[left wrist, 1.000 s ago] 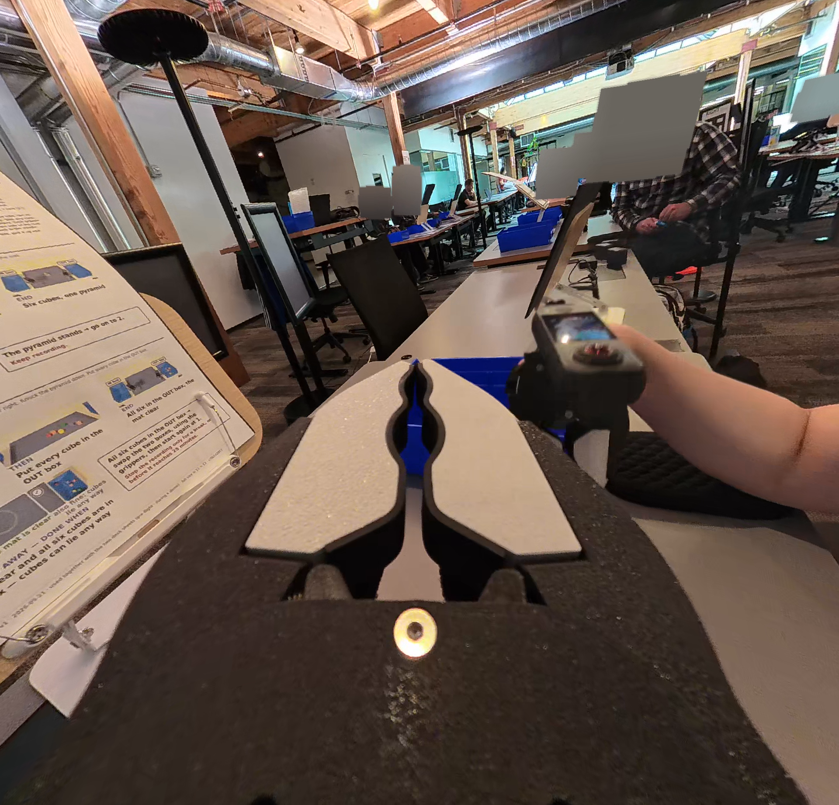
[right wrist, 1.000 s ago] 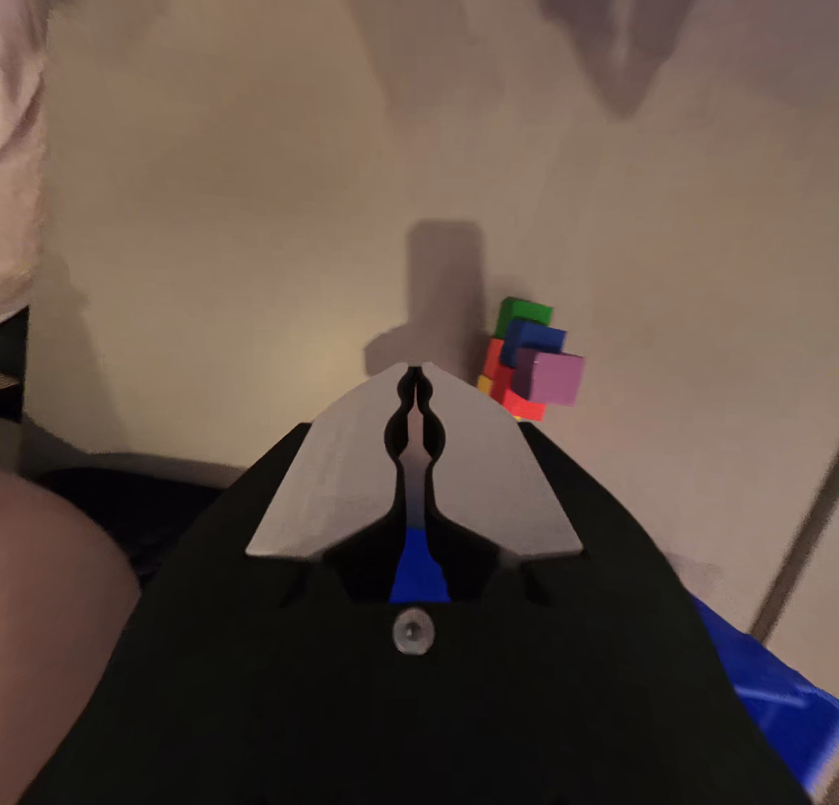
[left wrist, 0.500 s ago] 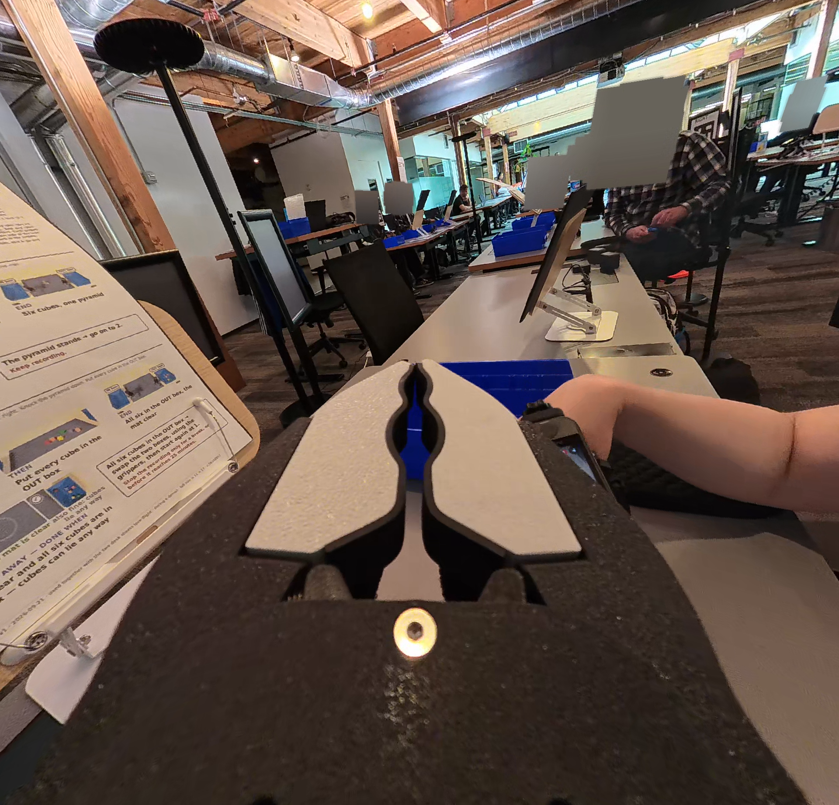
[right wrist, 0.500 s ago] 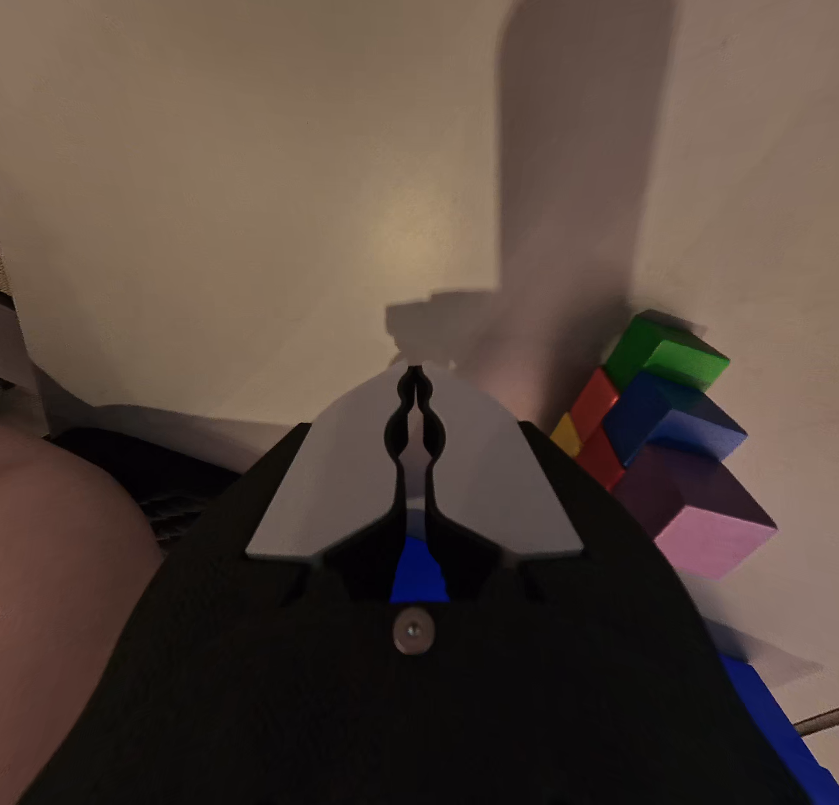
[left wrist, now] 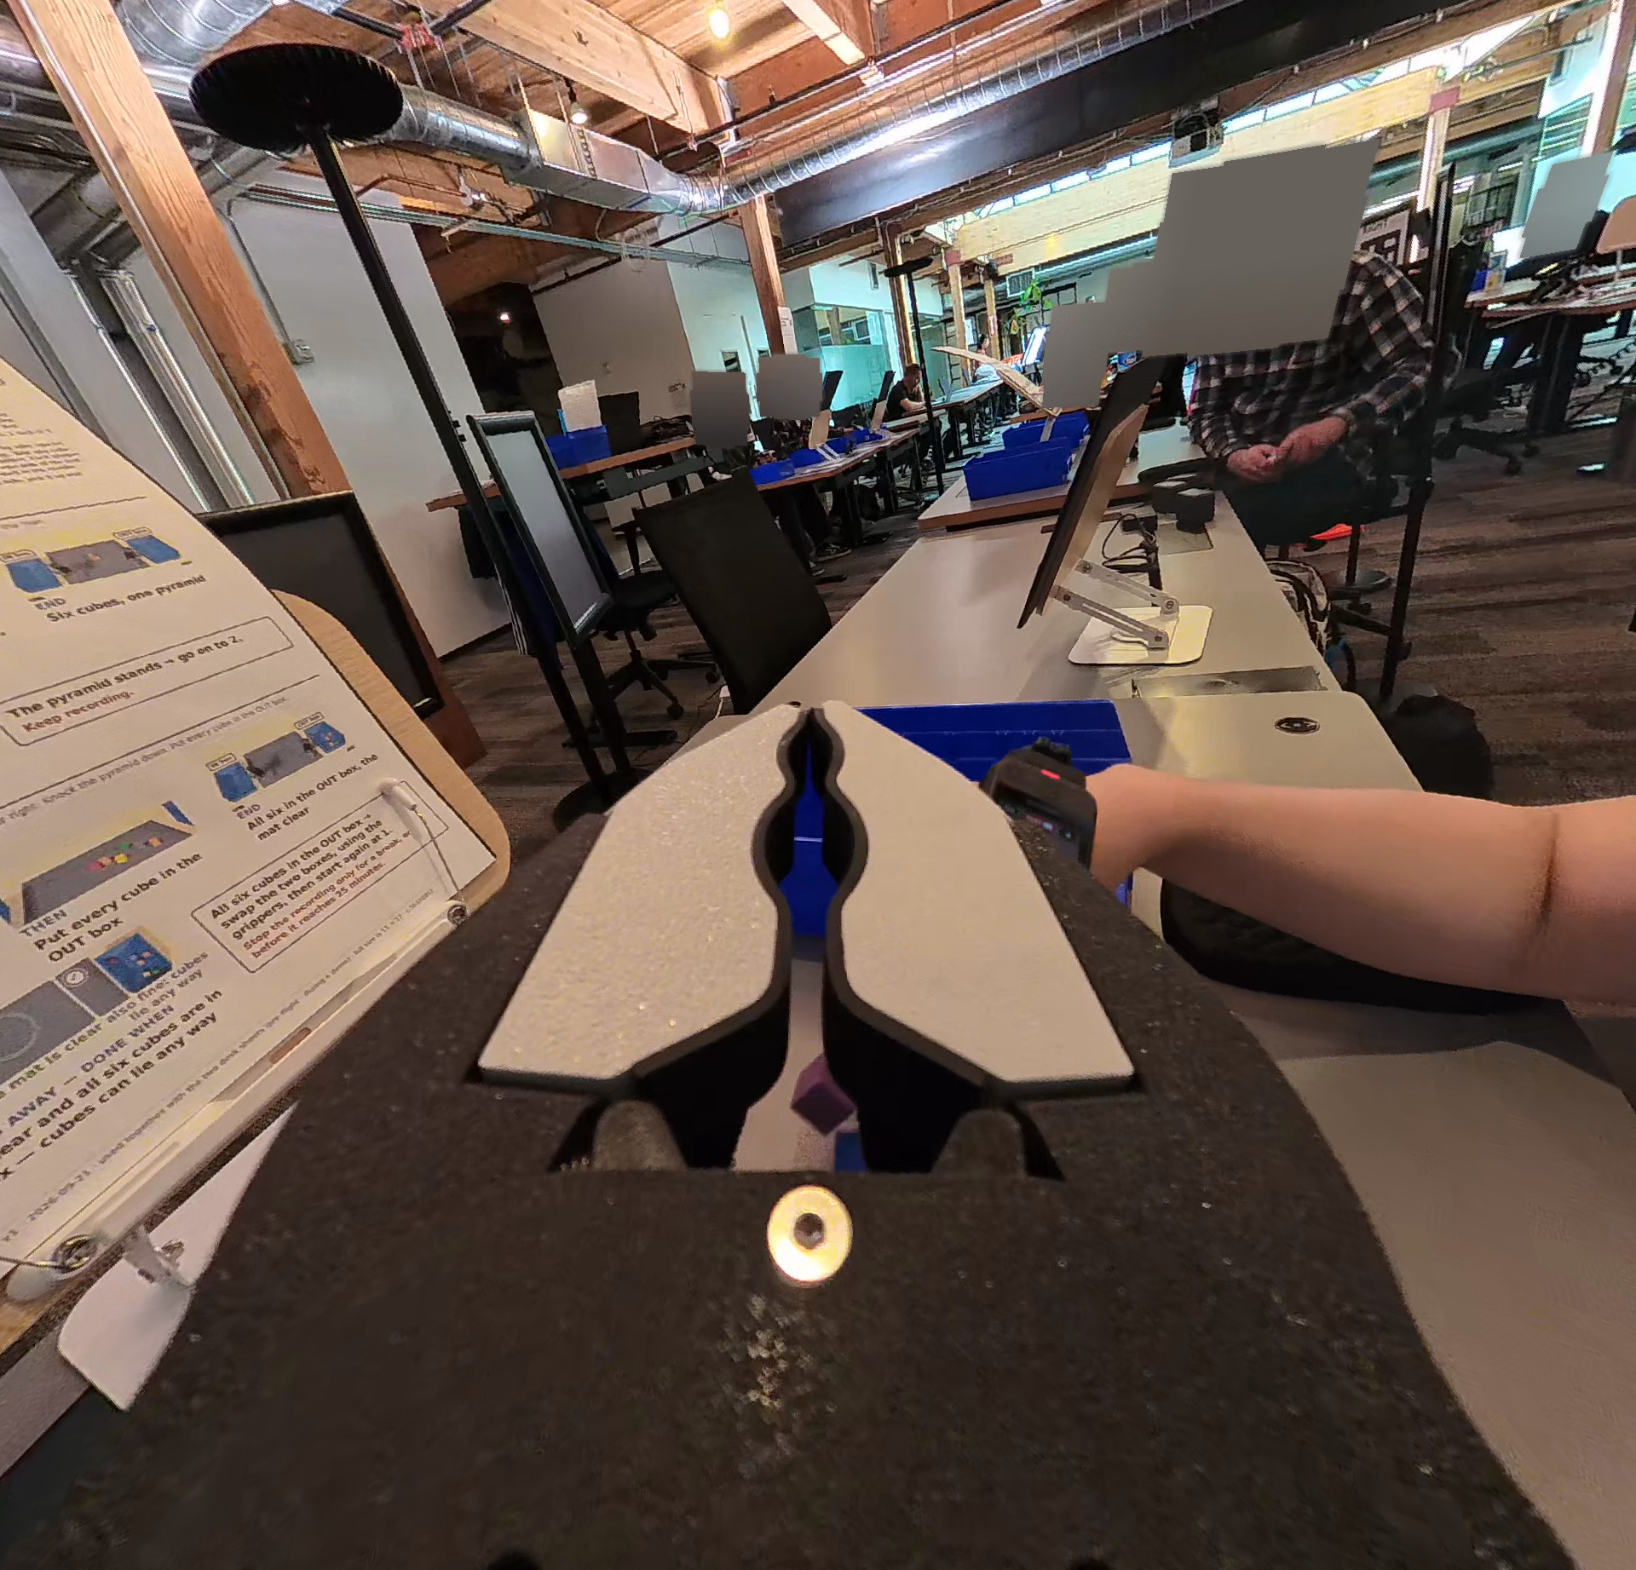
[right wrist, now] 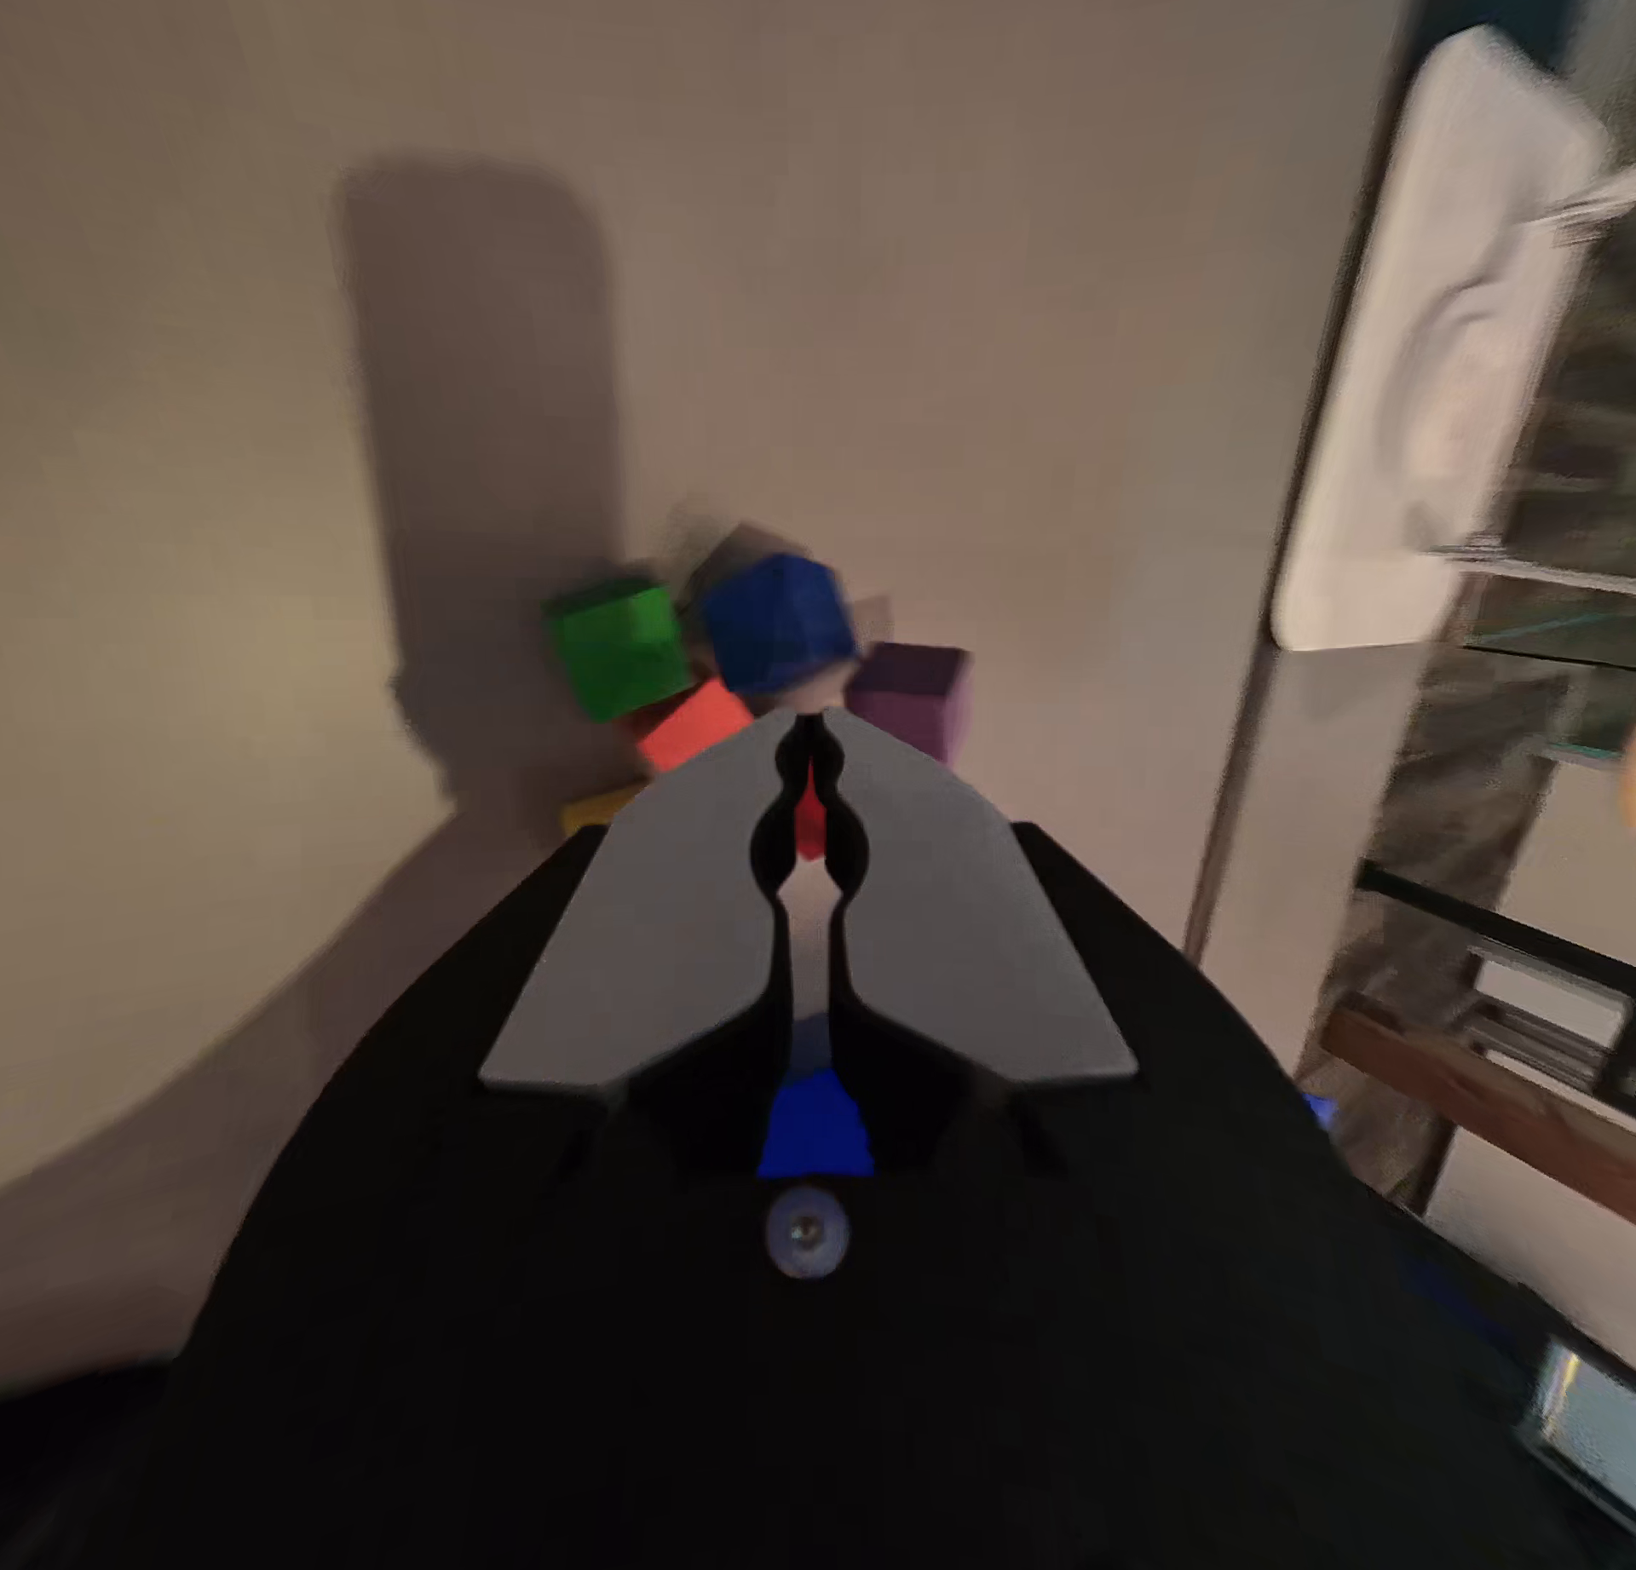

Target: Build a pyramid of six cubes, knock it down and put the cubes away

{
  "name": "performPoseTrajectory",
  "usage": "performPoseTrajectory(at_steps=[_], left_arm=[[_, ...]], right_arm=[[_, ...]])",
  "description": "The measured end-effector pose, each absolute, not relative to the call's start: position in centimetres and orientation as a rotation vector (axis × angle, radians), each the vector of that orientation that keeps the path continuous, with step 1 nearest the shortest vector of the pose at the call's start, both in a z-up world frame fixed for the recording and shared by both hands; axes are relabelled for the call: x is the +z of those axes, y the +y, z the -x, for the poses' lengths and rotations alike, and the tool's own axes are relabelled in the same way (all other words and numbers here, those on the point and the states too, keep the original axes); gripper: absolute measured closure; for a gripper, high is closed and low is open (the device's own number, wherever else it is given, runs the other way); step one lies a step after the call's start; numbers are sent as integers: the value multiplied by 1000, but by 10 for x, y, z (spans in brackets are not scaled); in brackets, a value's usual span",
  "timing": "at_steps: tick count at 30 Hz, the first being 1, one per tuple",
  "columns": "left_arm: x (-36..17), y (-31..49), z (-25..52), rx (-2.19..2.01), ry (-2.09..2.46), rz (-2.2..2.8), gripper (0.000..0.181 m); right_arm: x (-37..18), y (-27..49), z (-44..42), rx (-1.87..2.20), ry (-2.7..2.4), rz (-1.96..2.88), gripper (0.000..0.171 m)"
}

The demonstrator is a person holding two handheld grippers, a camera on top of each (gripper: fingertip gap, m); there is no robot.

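Right tool (right wrist: 810, 718), fingers pressed together and empty, noses right into the tumbling cubes: green cube (right wrist: 620, 647), blue cube (right wrist: 779, 625), purple cube (right wrist: 916, 696) scattered at its tip. Left tool (left wrist: 810, 713) closed too, blue bin (left wrist: 991, 731) beyond.

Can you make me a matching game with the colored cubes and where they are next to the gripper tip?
In the right wrist view:

1. green cube
2. blue cube
3. purple cube
4. yellow cube

A. right of the right gripper tip
B. lowest, peeking out at the left
C. tilted, just above the tip
D. farthest left, up high

Pairs: 1-D, 2-C, 3-A, 4-B
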State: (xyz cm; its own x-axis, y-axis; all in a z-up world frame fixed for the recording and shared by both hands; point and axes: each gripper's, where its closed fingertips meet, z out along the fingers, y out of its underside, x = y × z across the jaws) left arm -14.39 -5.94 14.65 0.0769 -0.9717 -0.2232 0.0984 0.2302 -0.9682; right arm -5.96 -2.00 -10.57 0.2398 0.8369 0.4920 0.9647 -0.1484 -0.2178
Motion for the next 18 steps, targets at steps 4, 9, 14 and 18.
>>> performPoseTrajectory(at_steps=[4,9,14,18], left_arm=[[144,-61,141,-1031,1203,994,181],[141,-62,138,-1021,1212,998,181],[137,-62,136,-1014,1225,1006,181],[132,-63,132,-997,1252,1015,181]], right_arm=[[-61,8,46,-563,-1414,1884,170],[-5,11,39,-598,-1185,1749,170],[-4,6,28,-461,-1085,1870,170],[-37,4,26,-291,-1106,2038,154]])
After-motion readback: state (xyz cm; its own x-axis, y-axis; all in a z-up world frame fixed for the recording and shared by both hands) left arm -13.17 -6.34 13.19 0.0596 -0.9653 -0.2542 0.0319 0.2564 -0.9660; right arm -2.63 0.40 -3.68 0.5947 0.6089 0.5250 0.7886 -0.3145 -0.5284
